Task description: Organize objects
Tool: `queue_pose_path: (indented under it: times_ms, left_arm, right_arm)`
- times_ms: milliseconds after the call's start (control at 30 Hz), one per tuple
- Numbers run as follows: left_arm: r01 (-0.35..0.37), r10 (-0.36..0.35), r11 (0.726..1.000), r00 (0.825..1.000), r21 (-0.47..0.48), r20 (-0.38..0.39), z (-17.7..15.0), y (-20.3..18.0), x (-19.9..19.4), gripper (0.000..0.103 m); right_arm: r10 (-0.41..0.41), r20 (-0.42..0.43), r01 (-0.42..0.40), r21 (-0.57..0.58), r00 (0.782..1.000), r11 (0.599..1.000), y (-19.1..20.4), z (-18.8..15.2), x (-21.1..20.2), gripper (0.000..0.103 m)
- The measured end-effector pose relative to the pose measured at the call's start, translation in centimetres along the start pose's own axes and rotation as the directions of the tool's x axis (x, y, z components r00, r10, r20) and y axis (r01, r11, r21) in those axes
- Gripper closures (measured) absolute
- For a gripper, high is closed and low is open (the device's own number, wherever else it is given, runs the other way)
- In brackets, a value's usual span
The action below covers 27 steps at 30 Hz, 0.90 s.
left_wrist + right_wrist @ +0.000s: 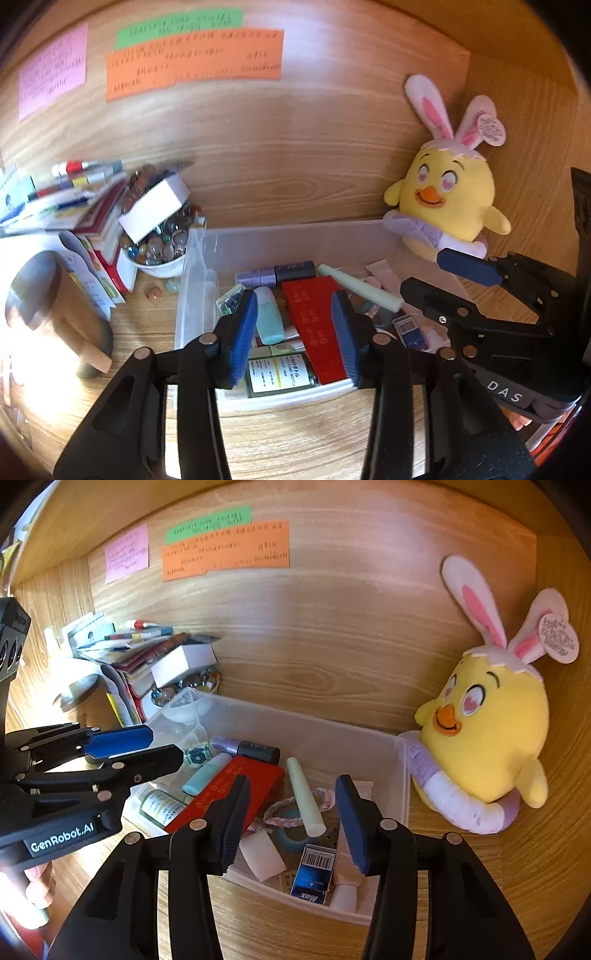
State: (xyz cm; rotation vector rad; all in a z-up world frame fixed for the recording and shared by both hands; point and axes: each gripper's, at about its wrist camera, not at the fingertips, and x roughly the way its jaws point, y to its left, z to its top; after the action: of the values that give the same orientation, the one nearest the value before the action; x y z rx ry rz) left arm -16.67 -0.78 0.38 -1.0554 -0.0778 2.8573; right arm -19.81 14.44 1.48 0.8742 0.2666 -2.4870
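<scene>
Two empty grippers hovered over a clear plastic bin of small items on a wooden desk.

The bin held a red box, a pale green stick, a teal tube, a purple tube, a labelled bottle and a blue barcoded packet, probably gathered there for sorting. The left gripper and right gripper both had fingers apart, holding nothing. A yellow plush chick leaned against the bin's corner. Left sat a bowl of marbles, stacked books and coloured notes on the wood-panelled wall.
</scene>
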Motion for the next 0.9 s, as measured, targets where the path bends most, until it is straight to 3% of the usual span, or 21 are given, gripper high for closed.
queue_pose_path:
  times_ms: [133,400,900]
  left_arm:
    - [-0.002,0.001,1.0,0.999,0.011,0.032,-0.2,-0.4,-1.3,0.047]
    - [-0.013,0.014,1.0,0.997,-0.019,0.071,-1.4,0.1,-3.4,0.008]
    - [-0.04,0.037,0.999,0.996,0.028,0.078,-3.9,-0.7,-4.9,0.004]
  right_arm:
    - [-0.012,0.02,0.012,-0.002,1.0,1.0,0.1,-0.2,-1.4,0.05]
    - [-0.031,0.053,0.03,0.013,0.998,0.999,-0.2,-1.9,-3.9,0.02]
    - [-0.047,0.052,0.044,0.047,0.998,0.998,-0.7,-4.6,-5.9,0.015]
